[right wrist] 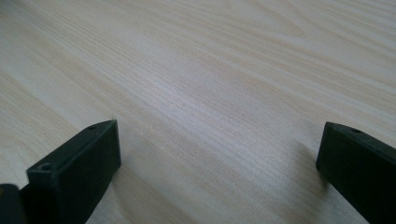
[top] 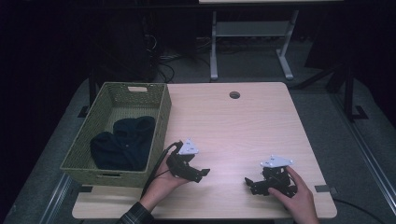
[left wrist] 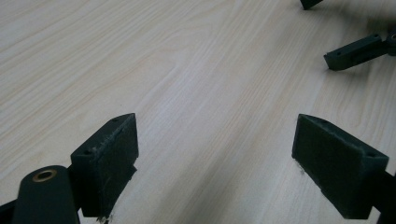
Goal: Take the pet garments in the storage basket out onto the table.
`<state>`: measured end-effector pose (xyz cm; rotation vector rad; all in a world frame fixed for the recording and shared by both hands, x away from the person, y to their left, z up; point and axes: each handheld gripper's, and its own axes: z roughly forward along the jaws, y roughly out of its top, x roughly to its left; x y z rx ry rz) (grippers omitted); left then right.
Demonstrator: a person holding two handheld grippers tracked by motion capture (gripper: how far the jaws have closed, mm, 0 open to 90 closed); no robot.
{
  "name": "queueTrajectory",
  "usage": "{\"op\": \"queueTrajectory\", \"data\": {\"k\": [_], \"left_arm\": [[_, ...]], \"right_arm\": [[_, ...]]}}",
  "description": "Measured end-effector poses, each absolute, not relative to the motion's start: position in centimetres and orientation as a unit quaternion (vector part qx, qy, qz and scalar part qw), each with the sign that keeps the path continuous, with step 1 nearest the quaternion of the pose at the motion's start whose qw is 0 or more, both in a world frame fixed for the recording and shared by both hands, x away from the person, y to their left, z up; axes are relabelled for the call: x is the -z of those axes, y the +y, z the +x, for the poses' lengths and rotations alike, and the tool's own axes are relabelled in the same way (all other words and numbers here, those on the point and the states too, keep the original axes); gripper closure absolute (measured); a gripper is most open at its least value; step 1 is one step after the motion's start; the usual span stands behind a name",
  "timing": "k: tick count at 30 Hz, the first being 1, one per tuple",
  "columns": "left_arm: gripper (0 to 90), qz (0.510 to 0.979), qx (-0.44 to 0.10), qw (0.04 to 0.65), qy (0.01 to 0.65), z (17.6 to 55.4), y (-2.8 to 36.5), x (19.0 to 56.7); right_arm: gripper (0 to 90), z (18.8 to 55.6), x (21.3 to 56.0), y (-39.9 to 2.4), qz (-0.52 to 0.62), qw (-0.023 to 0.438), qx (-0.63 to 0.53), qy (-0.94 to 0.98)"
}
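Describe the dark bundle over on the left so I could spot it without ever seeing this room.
Start at the pale wooden table and look to its left edge, where a green woven basket stands. Inside lies the dark cloth, crumpled in a heap on the basket's floor. It is the basket's sole content, soft and navy-black, unlike the hard black left gripper and right gripper on the tabletop.

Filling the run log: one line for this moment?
left gripper: open | right gripper: open | dark cloth: in basket
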<state>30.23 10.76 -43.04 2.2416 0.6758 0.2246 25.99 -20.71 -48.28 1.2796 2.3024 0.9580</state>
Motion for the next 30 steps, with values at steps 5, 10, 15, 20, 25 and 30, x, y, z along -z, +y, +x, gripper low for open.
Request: {"op": "queueTrajectory", "data": {"k": [5, 10, 15, 20, 25, 30], "left_arm": [[14.1, 0.876, -0.087, 0.393, 0.265, 30.4, 10.7, 42.5], [14.1, 0.874, -0.082, 0.398, 0.267, 30.6, 10.7, 41.9], [14.2, 0.872, -0.082, 0.403, 0.267, 30.8, 10.7, 41.5], [14.2, 0.871, -0.082, 0.406, 0.263, 31.0, 10.6, 40.9], [14.2, 0.868, -0.083, 0.414, 0.263, 31.2, 10.5, 40.2], [14.2, 0.868, -0.084, 0.414, 0.260, 31.5, 10.5, 39.6]], "right_arm": [[0.0, 26.0, 48.3, -20.7, 0.450, 0.169, -0.337, 0.810], [0.0, 26.0, 48.3, -20.7, 0.450, 0.168, -0.337, 0.810], [0.0, 26.0, 48.3, -20.7, 0.450, 0.168, -0.338, 0.809], [0.0, 26.0, 48.3, -20.7, 0.451, 0.169, -0.338, 0.809], [0.0, 26.0, 48.3, -20.7, 0.451, 0.169, -0.337, 0.809], [0.0, 26.0, 48.3, -20.7, 0.451, 0.169, -0.338, 0.809]]}}
